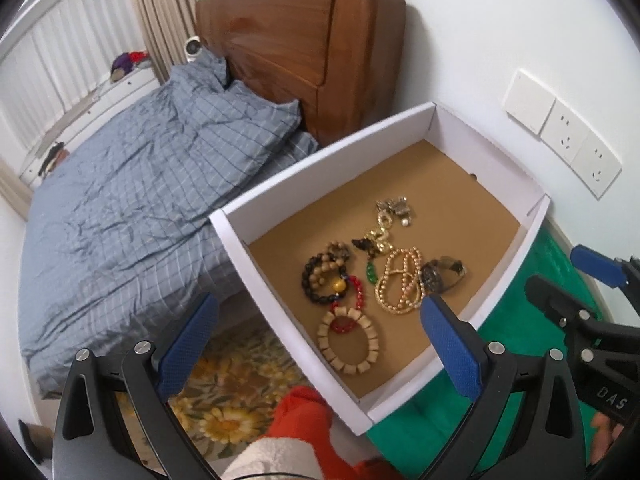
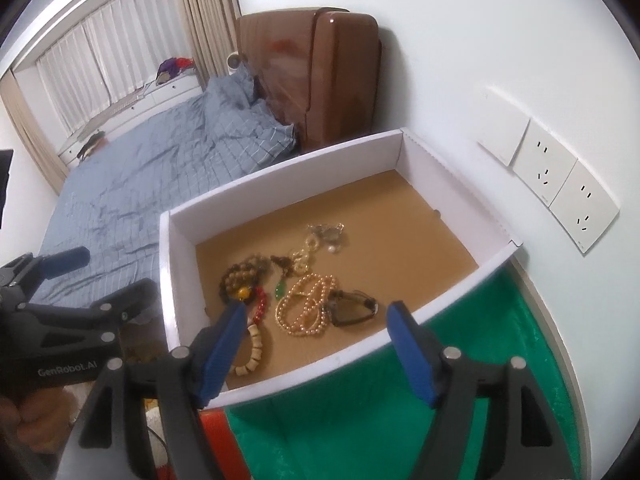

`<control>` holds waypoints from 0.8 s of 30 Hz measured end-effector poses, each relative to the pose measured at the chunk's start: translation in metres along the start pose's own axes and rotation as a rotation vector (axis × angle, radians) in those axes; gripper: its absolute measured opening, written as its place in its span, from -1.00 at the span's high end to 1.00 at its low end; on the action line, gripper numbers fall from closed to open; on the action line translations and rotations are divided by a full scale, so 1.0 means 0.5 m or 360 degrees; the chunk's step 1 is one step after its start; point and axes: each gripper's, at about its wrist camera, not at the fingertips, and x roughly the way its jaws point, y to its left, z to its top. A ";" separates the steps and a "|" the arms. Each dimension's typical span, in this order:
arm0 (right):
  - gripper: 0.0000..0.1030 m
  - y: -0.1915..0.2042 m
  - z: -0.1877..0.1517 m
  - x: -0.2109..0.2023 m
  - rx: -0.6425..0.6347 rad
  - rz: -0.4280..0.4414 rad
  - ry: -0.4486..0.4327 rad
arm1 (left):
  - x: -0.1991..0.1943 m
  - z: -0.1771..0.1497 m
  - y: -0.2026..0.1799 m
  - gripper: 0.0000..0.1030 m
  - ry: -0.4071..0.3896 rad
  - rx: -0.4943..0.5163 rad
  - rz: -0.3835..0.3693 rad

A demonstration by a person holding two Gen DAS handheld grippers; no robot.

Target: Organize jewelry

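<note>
The box (image 1: 500, 152) has white walls and a plain tan floor. In it lie a pale gold bead necklace (image 1: 400, 284), a cream block bracelet (image 1: 350, 340), a red bead strand (image 1: 358, 292), a dark brown bead bracelet (image 1: 320, 276) with one amber bead, and a small green pendant (image 1: 370, 274). The cloth (image 2: 500, 360) under the box is bright green. The bedding (image 1: 120, 200) is grey-blue with a thin pale check. The headboard (image 1: 300, 40) is glossy reddish brown. The rug (image 1: 232, 412) shows yellow flowers. The gripper pads (image 2: 222, 350) are blue.

A green cloth (image 2: 500, 360) covers the worktop, and a white cardboard box (image 2: 448, 292) stands directly on it, by the edge toward the bed. Green cloth shows bare between the box and the wall-side edge.
</note>
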 end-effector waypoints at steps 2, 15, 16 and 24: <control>-0.43 0.001 -0.002 -0.001 -0.0005 -0.0011 0.0008 | -0.005 0.003 0.002 -0.96 -0.0015 -0.0010 0.0010; -0.43 0.008 -0.001 0.007 -0.0021 -0.0039 0.0036 | 0.006 -0.001 0.002 -0.96 0.0014 -0.0002 0.0021; -0.43 0.009 -0.001 0.007 -0.0024 -0.0045 0.0037 | 0.005 -0.002 0.002 -0.96 0.0016 -0.0008 0.0022; -0.44 0.013 0.005 0.008 -0.0047 -0.0047 0.0027 | 0.000 0.000 0.011 -0.96 0.0012 -0.0033 0.0026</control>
